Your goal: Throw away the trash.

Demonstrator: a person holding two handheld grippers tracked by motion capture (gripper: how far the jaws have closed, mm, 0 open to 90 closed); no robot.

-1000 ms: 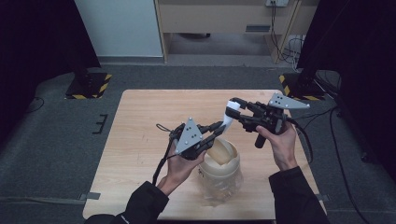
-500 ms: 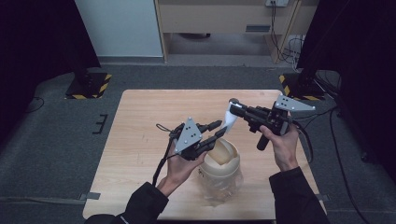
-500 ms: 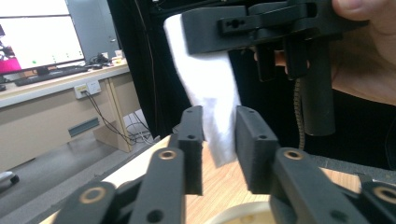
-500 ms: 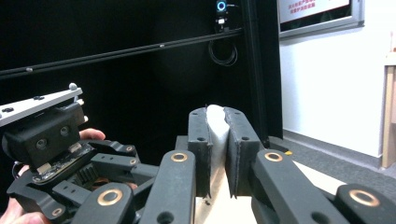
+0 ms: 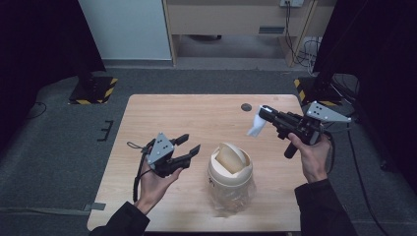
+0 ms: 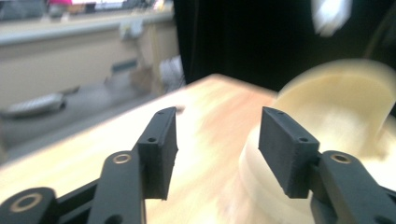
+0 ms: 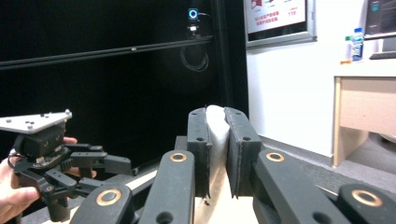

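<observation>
Holding off left of the bin (image 5: 229, 169), left gripper (image 5: 189, 150) has jaws apart, empty. Bin stands on the table (image 5: 162, 118), between both hands. Right gripper (image 5: 261, 114) pinches a white scrap (image 5: 255, 127), raised up-right of the bin.

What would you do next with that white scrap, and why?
Probably carry the right hand-held gripper down and left until the white scrap hangs over the swing lid of the small bin. The scrap is pinched in its jaws, up beside the bin rather than over it. The left hand-held gripper, open beside the lid, could tip it.
</observation>
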